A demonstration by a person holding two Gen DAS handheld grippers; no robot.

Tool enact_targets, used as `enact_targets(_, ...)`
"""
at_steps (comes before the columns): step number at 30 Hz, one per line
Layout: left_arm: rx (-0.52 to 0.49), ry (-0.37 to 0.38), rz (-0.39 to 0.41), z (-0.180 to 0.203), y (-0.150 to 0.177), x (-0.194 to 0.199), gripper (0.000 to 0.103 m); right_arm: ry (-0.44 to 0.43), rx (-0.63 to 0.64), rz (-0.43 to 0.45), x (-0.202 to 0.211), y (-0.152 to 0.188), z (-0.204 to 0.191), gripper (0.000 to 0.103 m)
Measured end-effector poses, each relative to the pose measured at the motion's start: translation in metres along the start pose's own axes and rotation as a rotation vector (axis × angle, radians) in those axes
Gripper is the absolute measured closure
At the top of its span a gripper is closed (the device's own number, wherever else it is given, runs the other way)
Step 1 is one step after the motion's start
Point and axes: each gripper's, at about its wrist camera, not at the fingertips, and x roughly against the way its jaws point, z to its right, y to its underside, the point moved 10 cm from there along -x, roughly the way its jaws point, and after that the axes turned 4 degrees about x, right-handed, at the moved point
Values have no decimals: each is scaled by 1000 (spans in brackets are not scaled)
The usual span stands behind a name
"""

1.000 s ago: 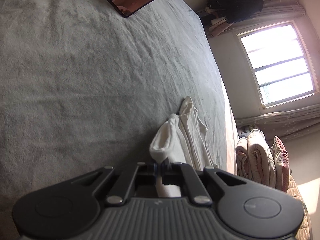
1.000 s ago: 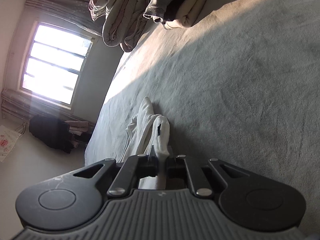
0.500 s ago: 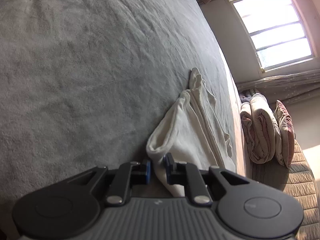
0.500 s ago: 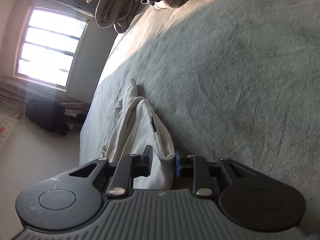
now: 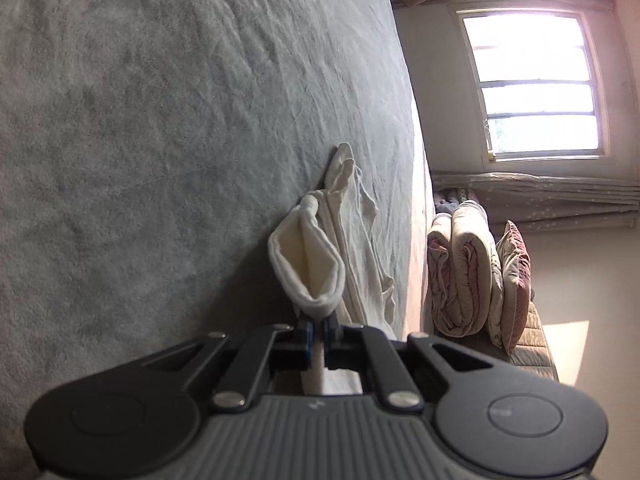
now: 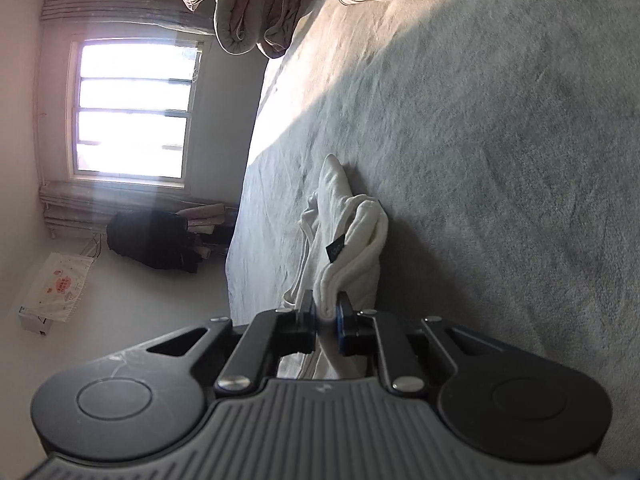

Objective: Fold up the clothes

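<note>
Left gripper [image 5: 317, 325] and right gripper [image 6: 326, 312]: jaws of each were pinched tight on a thick, soft fold of one white garment [image 5: 320, 264], which trailed in crumpled folds across the grey, nubbly bed [image 5: 160, 140]. Beyond its edge lay rolled quilts [image 5: 464, 272] beneath one bright barred window [image 5: 532, 84].

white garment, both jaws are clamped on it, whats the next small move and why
Probably carry the pinched edge forward over the rest of the white garment and lay it down. The left gripper and right gripper each hold a thick hemmed end, jaws closed on the cloth, while the far part lies bunched on the grey bedspread, so the fold isn't finished yet.
</note>
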Motion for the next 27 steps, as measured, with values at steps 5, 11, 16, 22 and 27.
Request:
enact_targets(5, 146, 62, 23, 25, -7, -13, 99, -29, -20, 12, -15, -15, -22, 89)
enact_targets(11, 186, 90, 59, 53, -26, -31, 99, -75, -85, 28, -37, -36, -34, 89)
enact_targets(16, 210, 48, 74, 66, -47, -67, 99, -69, -107, 51, -61, -57, -34, 89)
enact_targets(22, 238, -2, 93, 81, -71, -110, 99, -50, -116, 63, -99, -80, -30, 89)
enact_targets(27, 227, -69, 103, 69, -90, -144, 99, -11, -135, 52, -130, -92, -14, 89)
